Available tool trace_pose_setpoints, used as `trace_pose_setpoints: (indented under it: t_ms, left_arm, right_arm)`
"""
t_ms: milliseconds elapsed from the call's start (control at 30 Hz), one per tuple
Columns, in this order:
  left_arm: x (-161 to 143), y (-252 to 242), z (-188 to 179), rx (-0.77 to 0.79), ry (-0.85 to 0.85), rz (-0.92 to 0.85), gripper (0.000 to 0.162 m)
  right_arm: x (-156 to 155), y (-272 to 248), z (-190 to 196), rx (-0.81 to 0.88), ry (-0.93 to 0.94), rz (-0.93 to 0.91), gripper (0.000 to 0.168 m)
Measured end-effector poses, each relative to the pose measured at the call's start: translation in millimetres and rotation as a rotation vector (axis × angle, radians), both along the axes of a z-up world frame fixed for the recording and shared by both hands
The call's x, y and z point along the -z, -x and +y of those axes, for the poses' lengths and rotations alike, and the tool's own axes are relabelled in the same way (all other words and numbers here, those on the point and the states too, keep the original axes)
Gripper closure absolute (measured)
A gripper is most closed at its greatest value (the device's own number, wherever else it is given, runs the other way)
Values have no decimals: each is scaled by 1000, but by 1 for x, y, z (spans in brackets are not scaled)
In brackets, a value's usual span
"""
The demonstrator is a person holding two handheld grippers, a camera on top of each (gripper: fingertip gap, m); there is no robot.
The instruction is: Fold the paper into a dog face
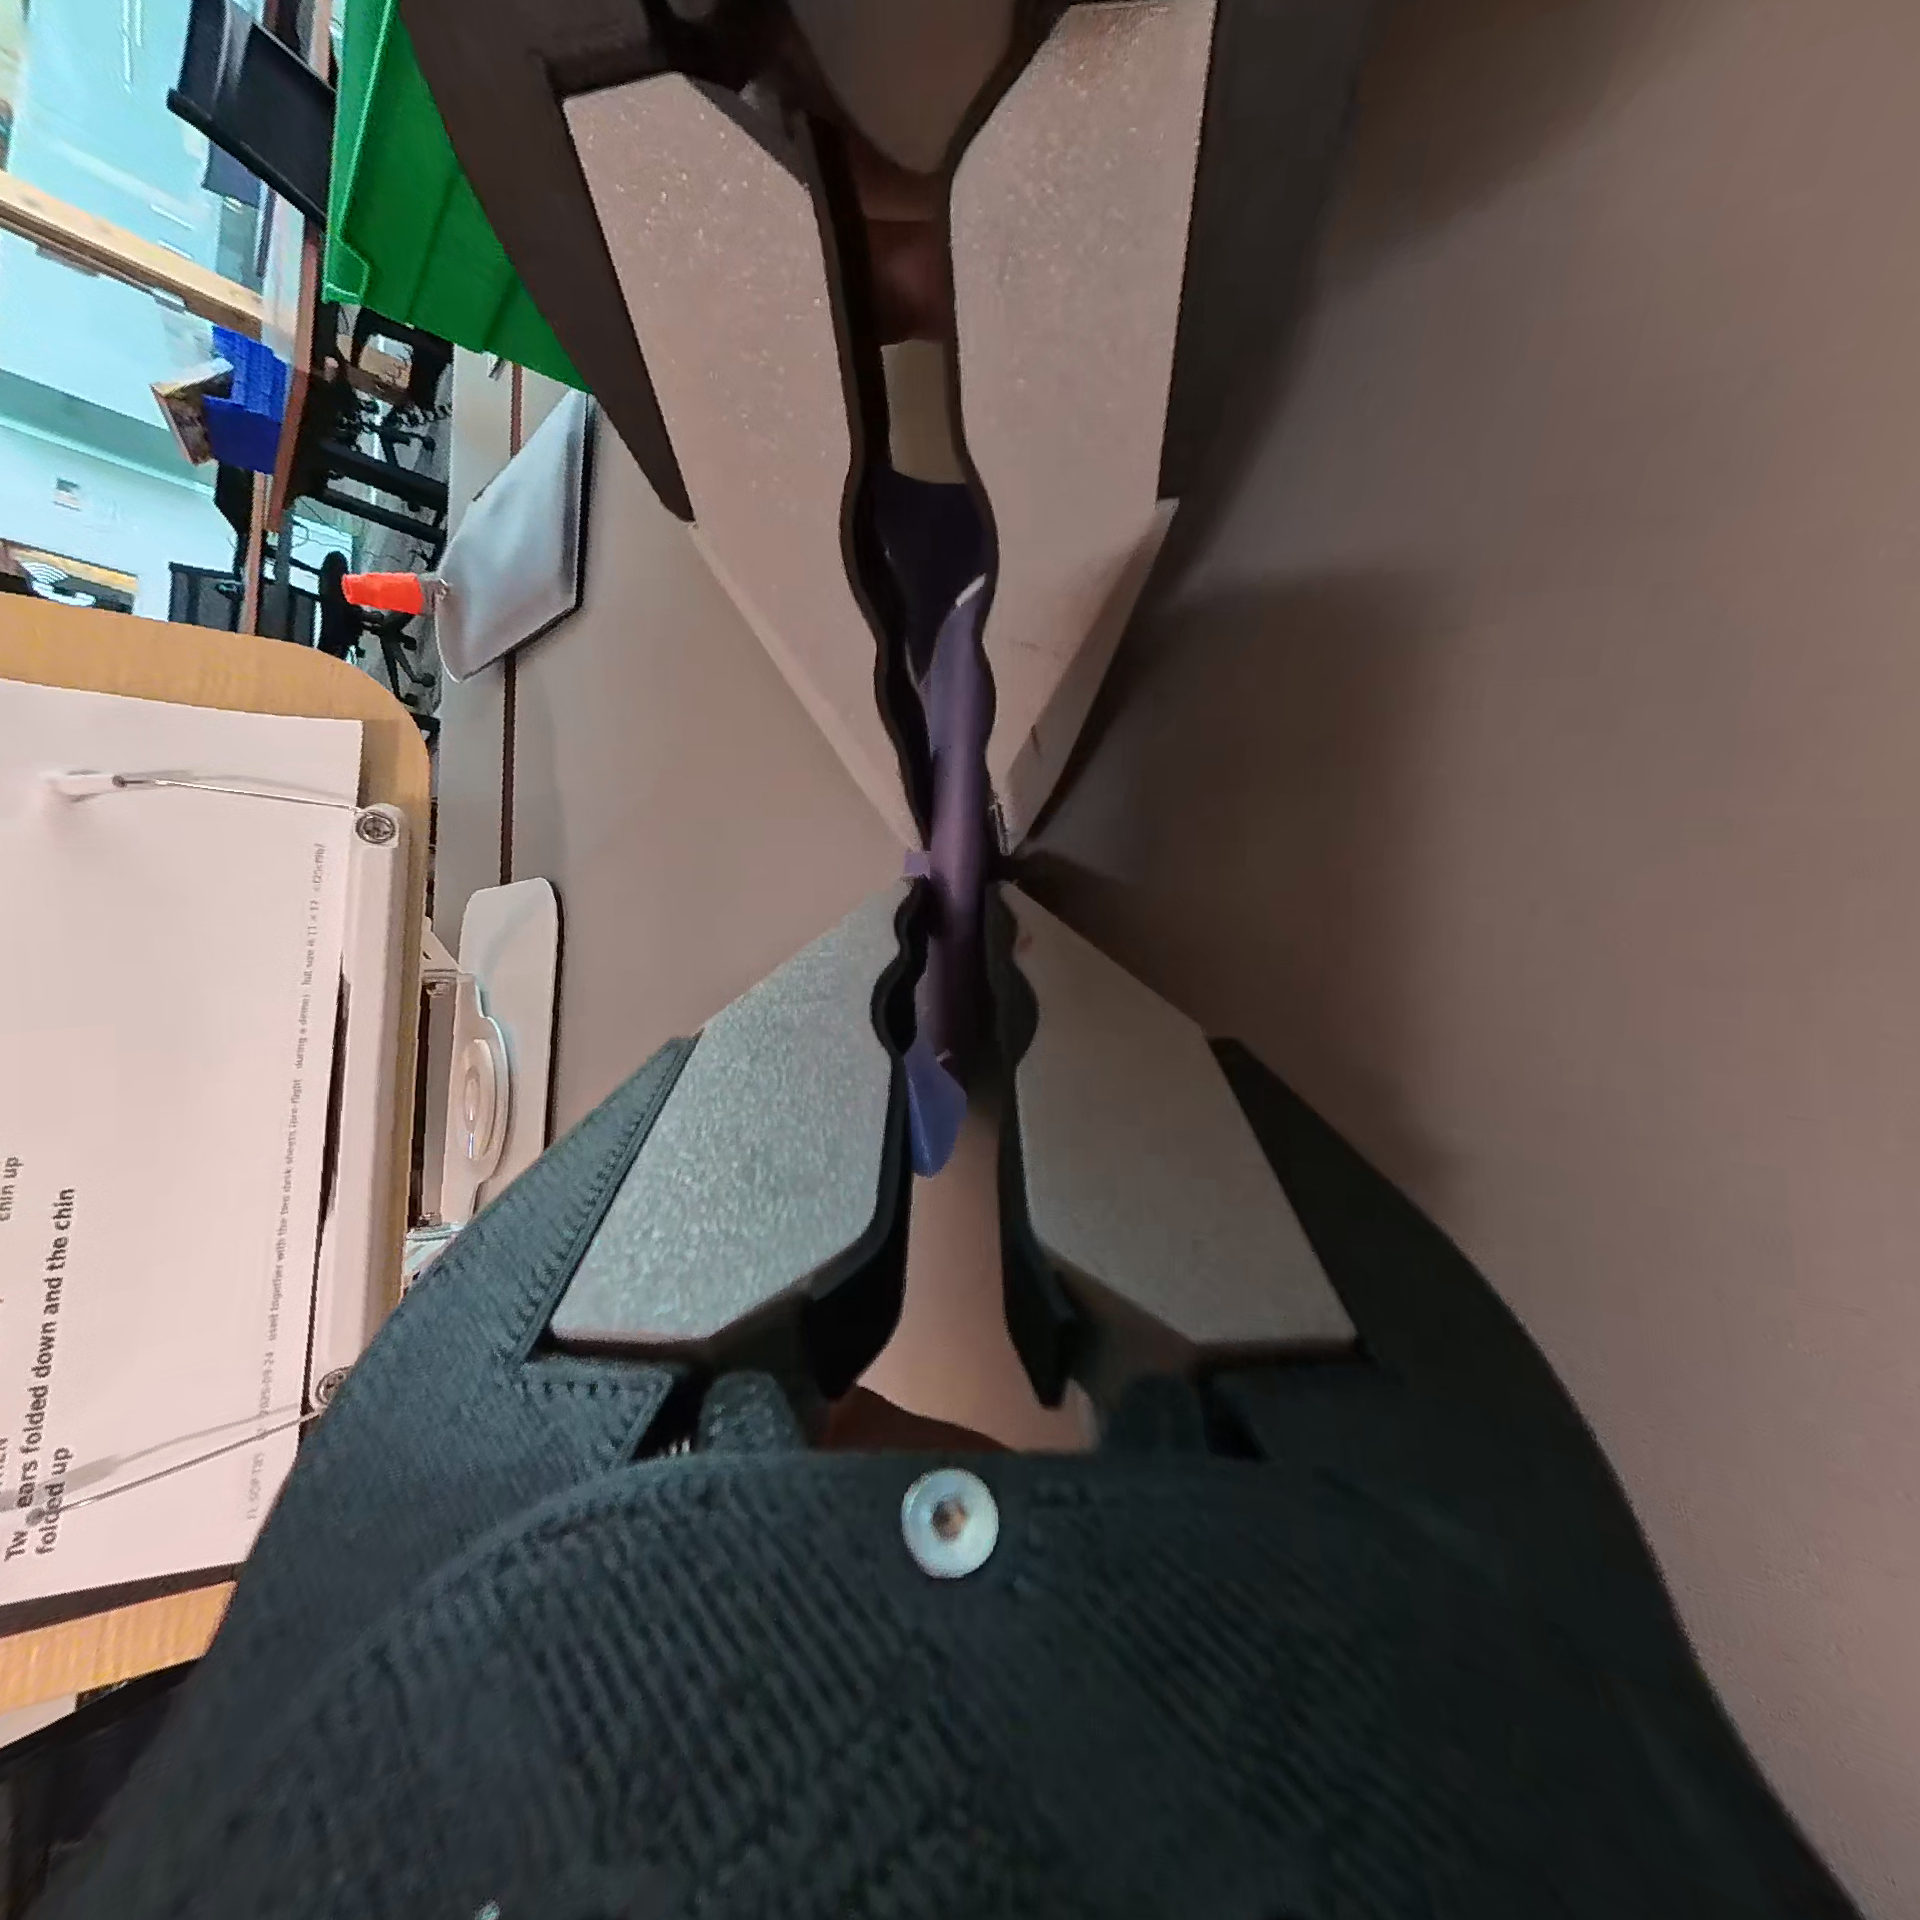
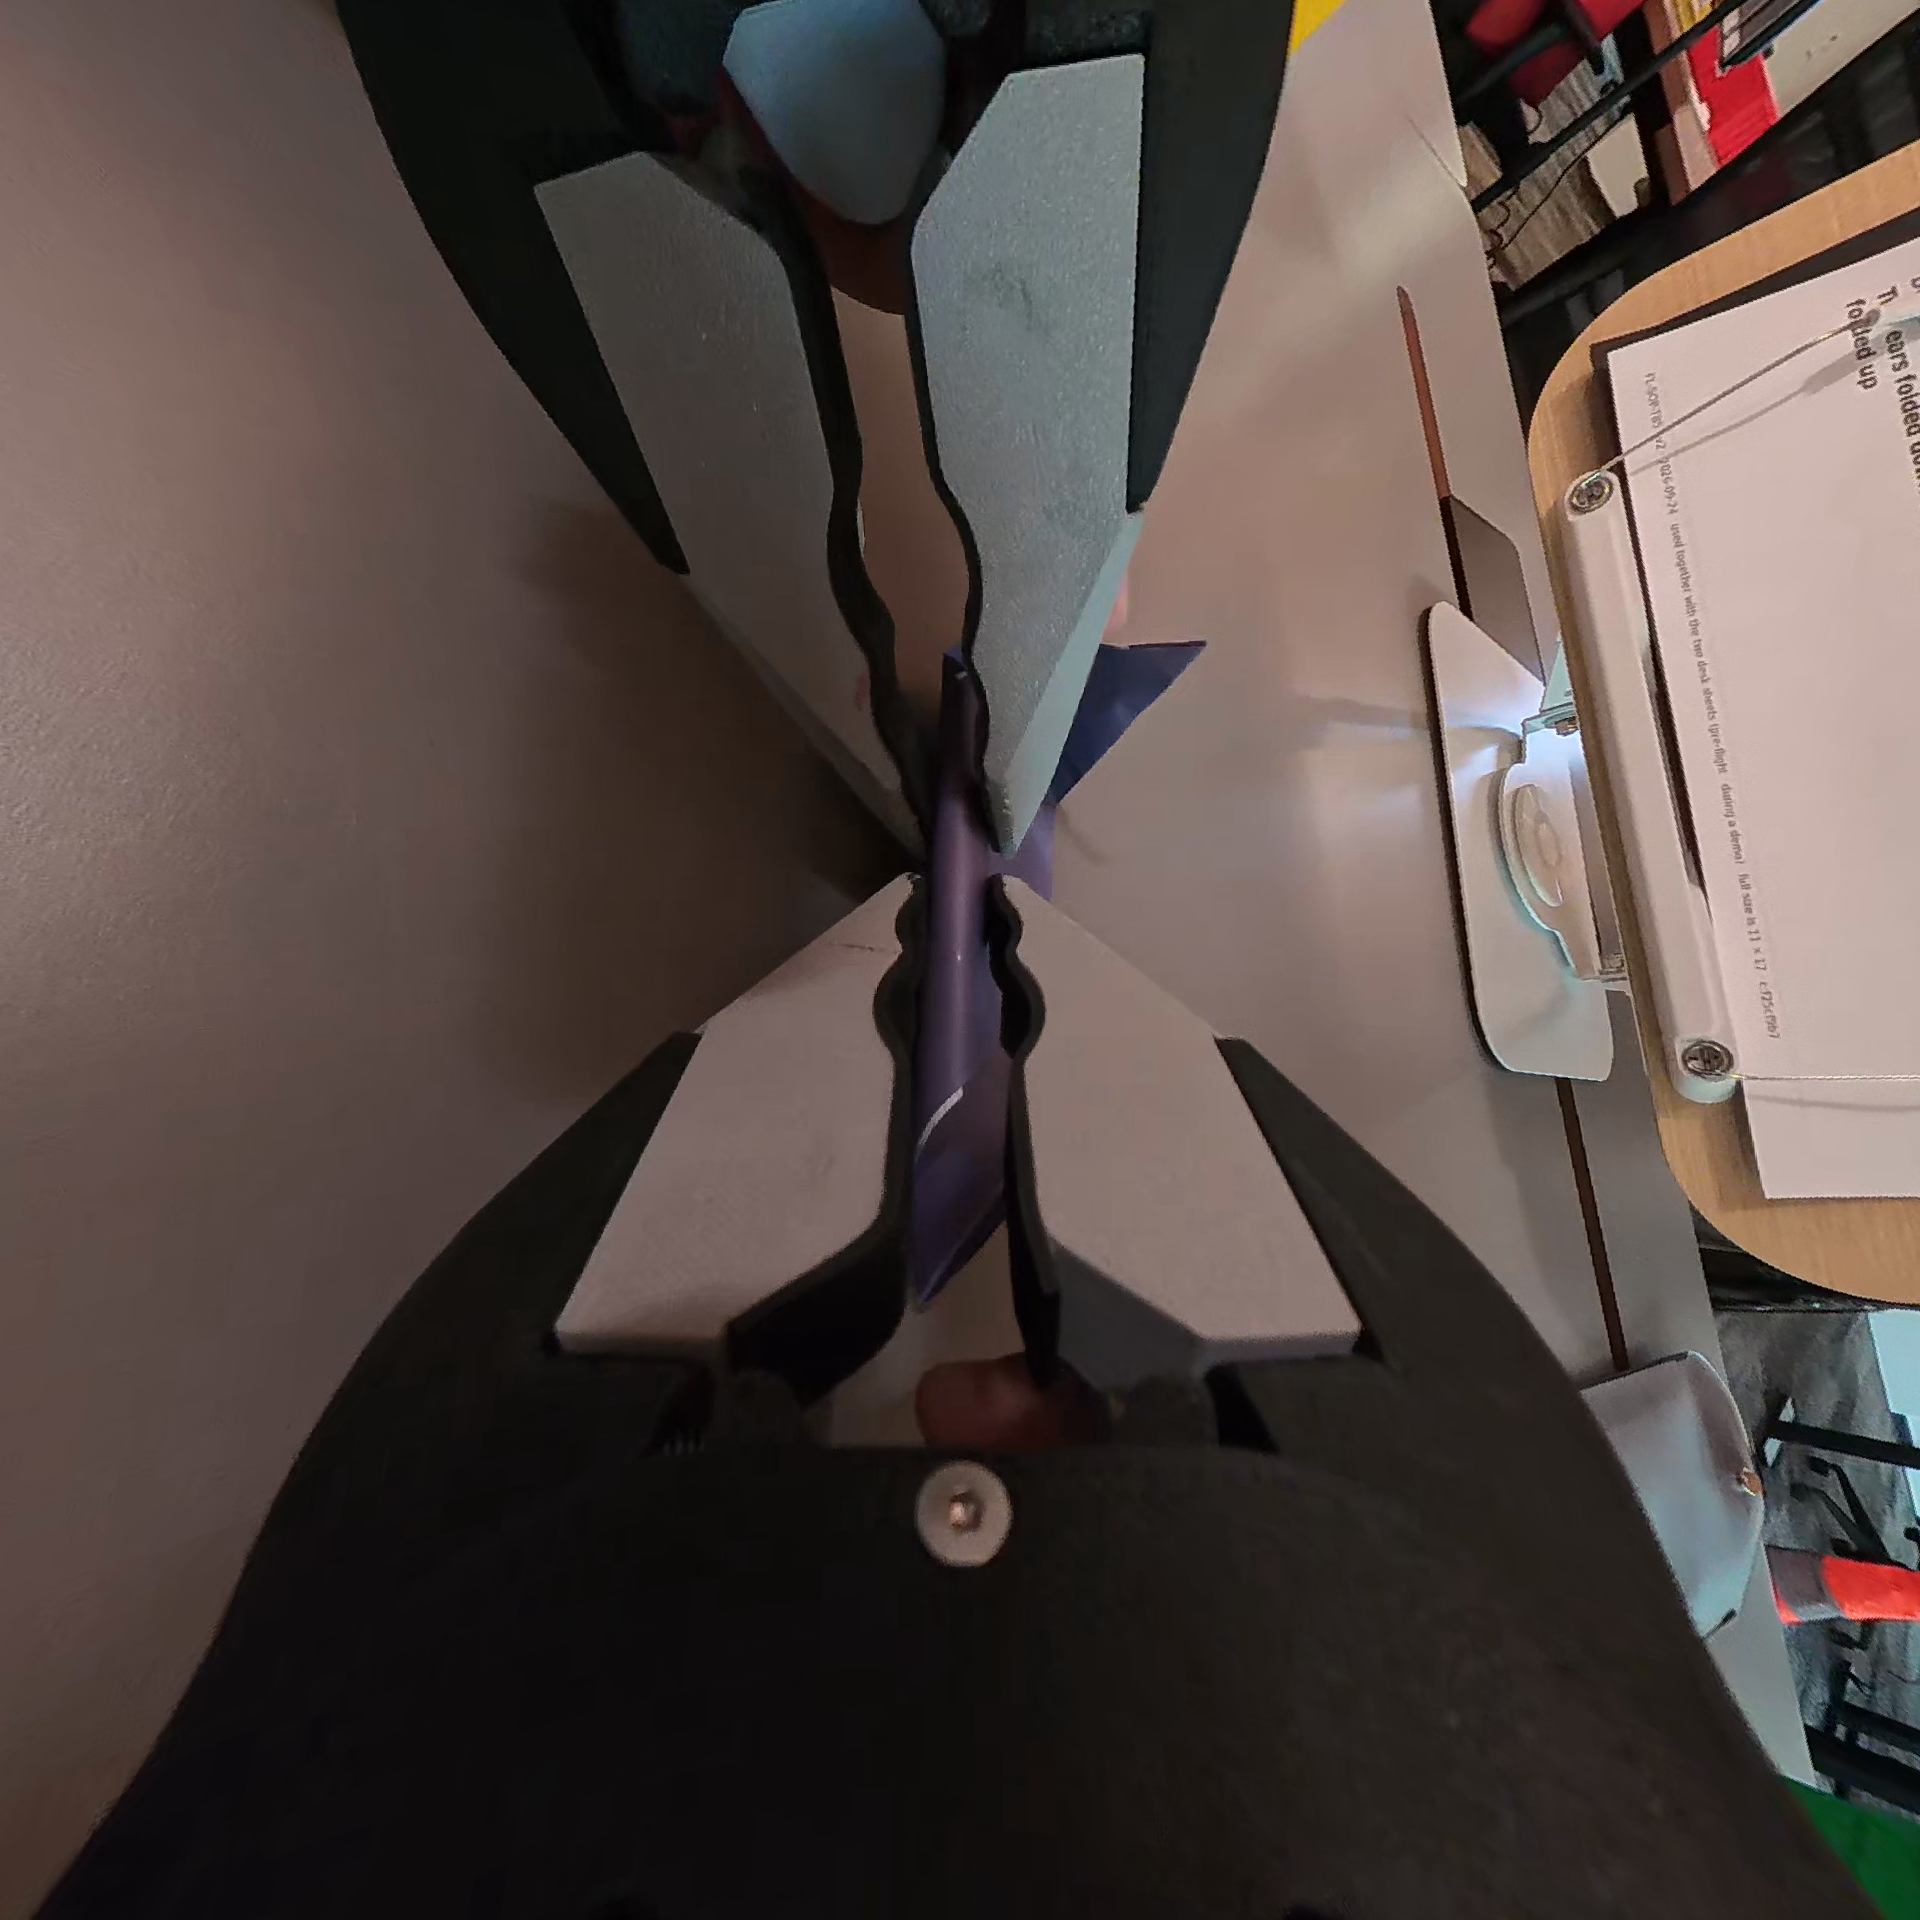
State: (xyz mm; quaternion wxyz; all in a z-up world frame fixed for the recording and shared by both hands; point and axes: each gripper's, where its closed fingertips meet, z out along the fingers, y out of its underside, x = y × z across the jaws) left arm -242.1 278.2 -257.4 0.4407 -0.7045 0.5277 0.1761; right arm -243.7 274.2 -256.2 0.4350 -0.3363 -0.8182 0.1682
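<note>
A folded dark purple-blue paper (image 1: 958,935) is held edge-on above the grey table (image 1: 1558,935). My left gripper (image 1: 954,896) is shut on one end of it. My right gripper (image 1: 961,826) comes in from the top of the left wrist view, tip to tip with the left, shut on the other end. In the right wrist view the paper (image 2: 958,997) runs between my right gripper's (image 2: 954,885) fingers. The left gripper (image 2: 961,831) faces it from above. A paper corner (image 2: 1127,691) sticks out beside the left gripper's finger. Most of the paper is hidden between the fingers.
A white printed sheet (image 1: 177,1039) lies on a wooden board (image 1: 410,727) to the left; it also shows in the right wrist view (image 2: 1808,727). A white bracket (image 2: 1527,842) stands beside it. A green bin (image 1: 416,187) and an orange object (image 1: 384,592) are farther off. Left and right tips are no more than a few centimetres apart.
</note>
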Motion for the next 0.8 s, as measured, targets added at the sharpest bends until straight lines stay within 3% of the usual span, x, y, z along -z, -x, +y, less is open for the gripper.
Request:
trace_pose_setpoints:
  t_ms: [533,767,800]
  left_arm:
    - [-4,-3,0,12,29,-40,161]
    - [-5,-2,-2,12,35,-77,162]
    - [-5,-2,-2,6,38,-77,162]
  right_arm:
    - [-6,-3,1,-30,7,24,168]
    - [-7,-5,2,-38,30,29,168]
    - [-8,-6,2,-40,32,27,162]
